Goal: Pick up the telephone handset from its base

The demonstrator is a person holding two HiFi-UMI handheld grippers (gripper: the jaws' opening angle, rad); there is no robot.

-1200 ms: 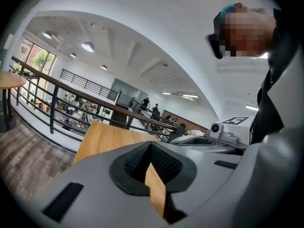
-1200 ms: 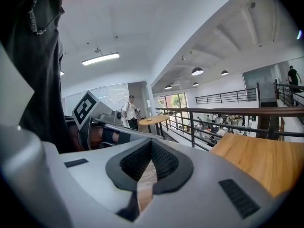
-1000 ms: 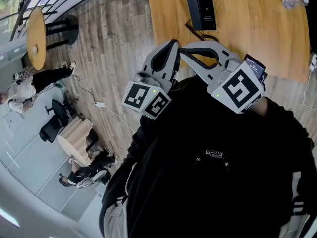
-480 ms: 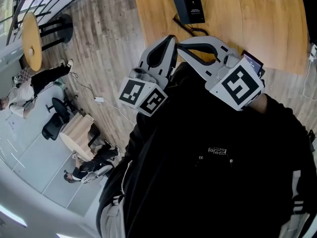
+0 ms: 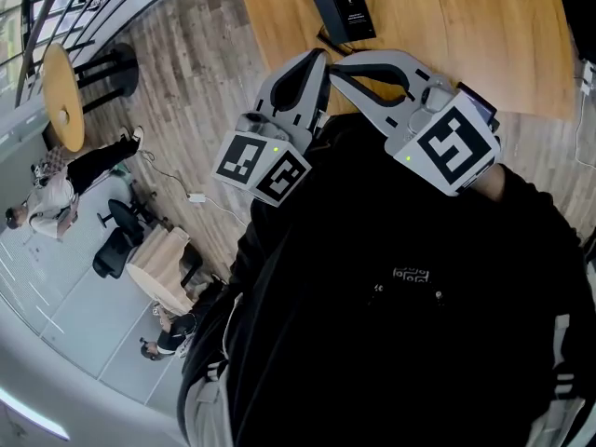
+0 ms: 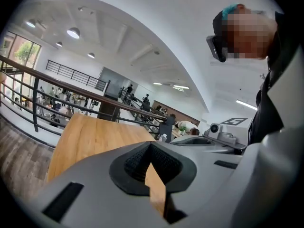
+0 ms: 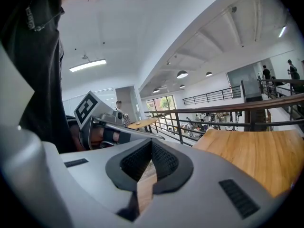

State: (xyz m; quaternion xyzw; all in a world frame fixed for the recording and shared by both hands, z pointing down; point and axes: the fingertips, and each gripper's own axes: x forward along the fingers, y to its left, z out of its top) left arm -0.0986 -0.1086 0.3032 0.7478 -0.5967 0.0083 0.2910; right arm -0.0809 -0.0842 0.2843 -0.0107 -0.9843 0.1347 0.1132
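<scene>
A wooden table [image 5: 466, 35] fills the top of the head view, and the person's black top [image 5: 400, 296] fills the lower half. Between them, the left gripper [image 5: 315, 60] and the right gripper [image 5: 337, 65] are held close to the chest. Their tips almost meet over the table's near left part. Each gripper has its jaws closed together with nothing between the pads; only bare wood shows through the gap behind them. The telephone [image 5: 343, 6] lies on the table ahead of both tips, apart from them and towards the far edge. Its long axis runs roughly away from the person with a slight slant. Neither gripper is plainly nearer, though the right gripper's tip sits more directly in line with it. The telephone is a flat, black, oblong block, too small here to tell handset from base. A dark cord [image 5: 325, 41] curls from its near end towards the grippers.
</scene>
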